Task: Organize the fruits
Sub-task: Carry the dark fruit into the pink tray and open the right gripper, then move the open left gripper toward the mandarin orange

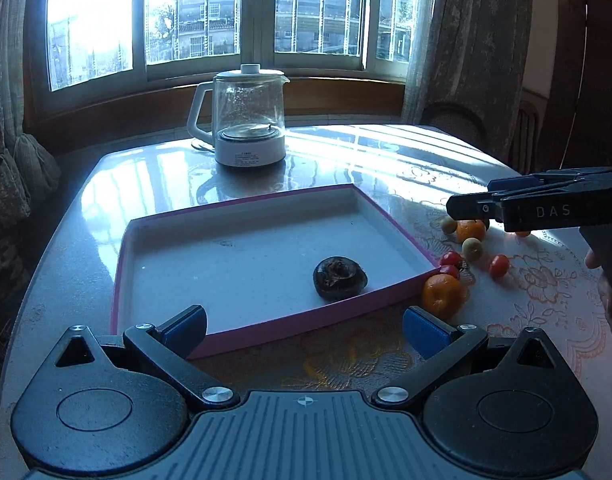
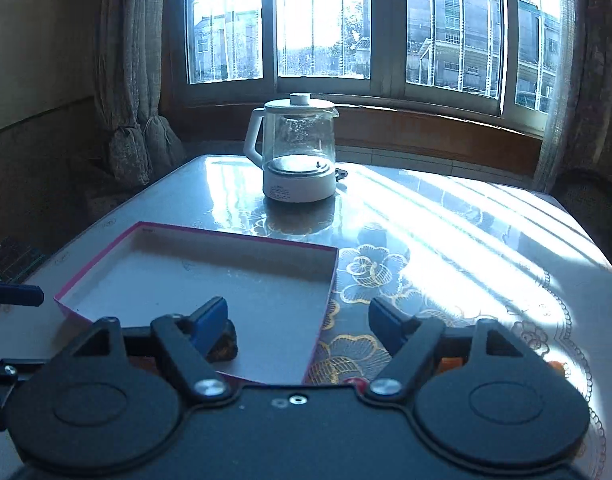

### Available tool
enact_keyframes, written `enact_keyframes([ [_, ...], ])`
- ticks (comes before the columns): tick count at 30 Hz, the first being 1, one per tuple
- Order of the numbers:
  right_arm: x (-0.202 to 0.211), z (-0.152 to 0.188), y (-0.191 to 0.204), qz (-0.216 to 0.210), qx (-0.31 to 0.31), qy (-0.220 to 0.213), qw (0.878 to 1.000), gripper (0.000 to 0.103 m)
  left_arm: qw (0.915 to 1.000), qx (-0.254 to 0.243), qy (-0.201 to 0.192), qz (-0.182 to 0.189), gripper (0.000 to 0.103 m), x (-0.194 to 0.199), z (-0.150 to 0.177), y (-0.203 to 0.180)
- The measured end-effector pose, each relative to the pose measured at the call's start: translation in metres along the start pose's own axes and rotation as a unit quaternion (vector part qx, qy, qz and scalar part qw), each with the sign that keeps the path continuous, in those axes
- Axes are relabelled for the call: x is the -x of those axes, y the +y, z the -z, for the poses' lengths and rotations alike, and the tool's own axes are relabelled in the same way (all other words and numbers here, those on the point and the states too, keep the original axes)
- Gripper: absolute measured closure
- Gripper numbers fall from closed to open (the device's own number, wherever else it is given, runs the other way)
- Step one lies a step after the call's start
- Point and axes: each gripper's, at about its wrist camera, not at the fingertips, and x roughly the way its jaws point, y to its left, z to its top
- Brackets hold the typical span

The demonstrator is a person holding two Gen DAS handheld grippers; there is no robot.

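Observation:
A shallow pink-rimmed box (image 1: 153, 240) lies on the table, with one dark wrinkled fruit (image 1: 340, 278) inside near its right corner. To its right lie a near orange (image 1: 442, 295), a far orange (image 1: 470, 230), several cherry tomatoes (image 1: 498, 266) and small green fruits (image 1: 472, 249). My left gripper (image 1: 303, 330) is open and empty at the box's near rim. My right gripper (image 2: 297, 322) is open and empty over the box's (image 2: 334, 276) right corner; it also shows from the side (image 1: 466, 208) above the loose fruit. The dark fruit (image 2: 225, 346) is partly hidden behind its left finger.
A glass kettle (image 1: 247, 120) on a white base stands at the back of the table, before the windows. Floral tablecloth (image 2: 446, 264) lies in sunlight on the right. Curtains hang at both sides and a dark chair (image 1: 454, 120) stands behind the table.

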Motion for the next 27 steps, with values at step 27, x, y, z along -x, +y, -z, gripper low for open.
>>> enact_keyframes([
  [27,0.096,0.075,-0.091,0.083,-0.083,-0.005,0.993,0.002,0.9953,-0.076,0.043,0.041,0.000,-0.056,-0.014,-0.115],
])
